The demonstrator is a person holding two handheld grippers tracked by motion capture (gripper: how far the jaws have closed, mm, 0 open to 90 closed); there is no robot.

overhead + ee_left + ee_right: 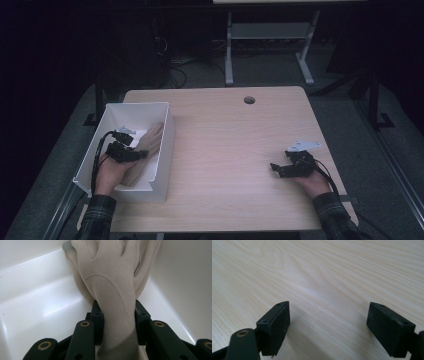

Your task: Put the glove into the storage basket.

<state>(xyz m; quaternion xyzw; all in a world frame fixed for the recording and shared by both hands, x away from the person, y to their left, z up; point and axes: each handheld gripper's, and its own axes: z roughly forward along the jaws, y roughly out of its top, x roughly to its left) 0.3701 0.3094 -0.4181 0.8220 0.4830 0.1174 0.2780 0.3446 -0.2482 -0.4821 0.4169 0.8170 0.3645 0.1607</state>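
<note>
Left hand-held gripper (117, 315) clamps the glove (112, 277) at its cuff, inside the white bin (165, 145), probably to lift it. Right hand-held gripper (328, 325) idles wide open over bare bench (235, 145).

gloves (110, 277) – 1 | white bin (162, 145) – 1 | table (235, 150) – 1 | claws – 2

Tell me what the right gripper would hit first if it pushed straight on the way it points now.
Probably the bare wooden table. The right gripper has its jaws open with nothing between them, angled down over the tabletop, and nothing else lies ahead. In the high view it points leftward toward the white bin, still far off.
</note>
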